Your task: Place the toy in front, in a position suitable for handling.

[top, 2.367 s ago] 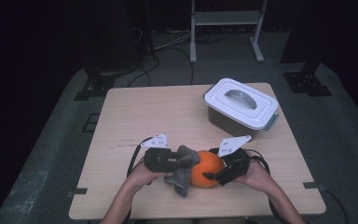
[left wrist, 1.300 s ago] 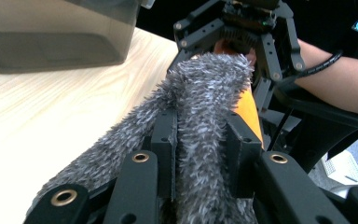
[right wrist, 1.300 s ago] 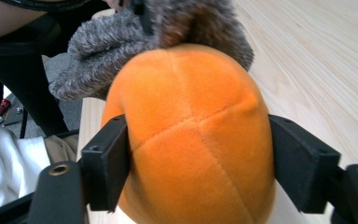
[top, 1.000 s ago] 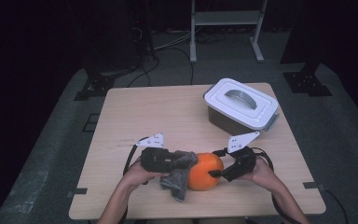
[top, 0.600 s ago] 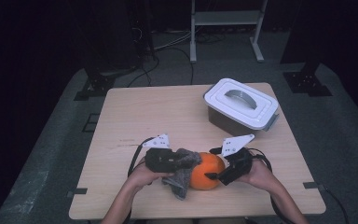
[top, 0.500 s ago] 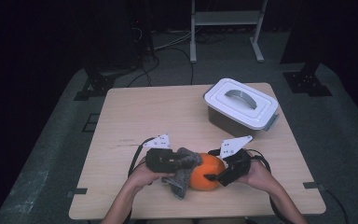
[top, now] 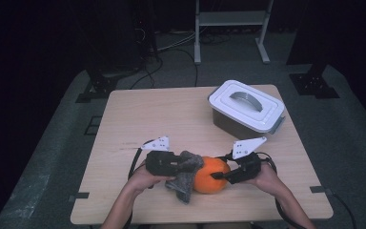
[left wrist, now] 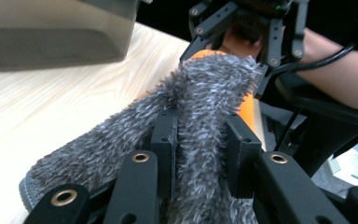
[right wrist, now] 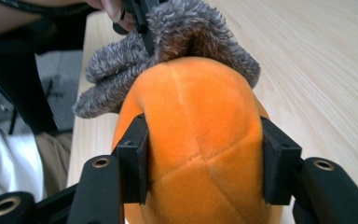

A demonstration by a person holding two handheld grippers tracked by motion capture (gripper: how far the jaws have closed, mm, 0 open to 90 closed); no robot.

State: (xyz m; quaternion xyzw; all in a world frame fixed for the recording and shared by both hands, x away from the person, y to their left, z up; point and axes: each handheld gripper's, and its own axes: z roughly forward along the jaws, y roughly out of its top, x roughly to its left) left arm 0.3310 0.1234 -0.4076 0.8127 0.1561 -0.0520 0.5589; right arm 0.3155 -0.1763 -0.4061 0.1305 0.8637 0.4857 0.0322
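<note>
Right gripper view: the right gripper (right wrist: 200, 172) has its jaws wide apart, pressed on both flanks of a plush orange ball (right wrist: 196, 140), velvety, round and seamed; its underside is cut off. Just past it, a shaggy grey cloth (right wrist: 168, 51) drapes over the ball's far side. Left gripper view: the left gripper (left wrist: 200, 161) pinches a fold of that cloth, jaws nearly closed; the cloth's long axis runs ahead toward the ball (left wrist: 247, 105), mostly hidden. Beyond stands a smooth lidded box (top: 246, 107) on the wooden table (top: 147, 114).
</note>
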